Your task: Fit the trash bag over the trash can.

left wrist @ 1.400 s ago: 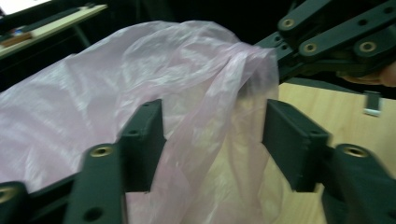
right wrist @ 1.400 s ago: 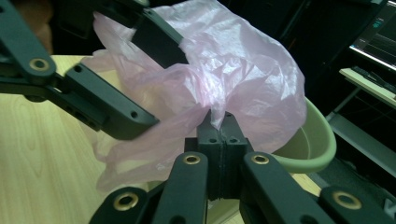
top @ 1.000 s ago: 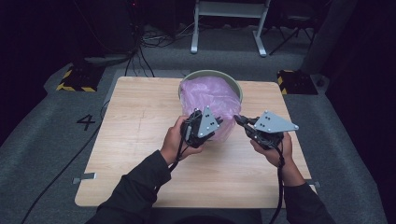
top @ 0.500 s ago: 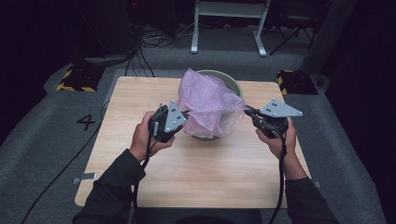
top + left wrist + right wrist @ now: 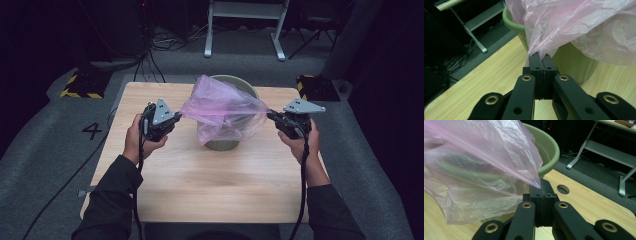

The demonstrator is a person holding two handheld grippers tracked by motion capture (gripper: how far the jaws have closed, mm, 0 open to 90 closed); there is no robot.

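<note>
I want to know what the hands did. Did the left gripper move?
Yes. The left gripper, shut on the pink bag, moved left, away from the green bin toward the table's left edge.

A lab or recording studio is showing here: dark walls are surrounding the wooden tabletop [image 5: 210, 185], cables [image 5: 150, 55] are trailing over grey carpet behind it, with hazard-striped blocks [image 5: 80, 86] sitting beside it.

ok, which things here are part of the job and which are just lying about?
In use: pink plastic bag, green bin, left gripper and right gripper, both clamped on the bag's edge.
Bystanders: metal stand, floor cables, striped blocks.
</note>
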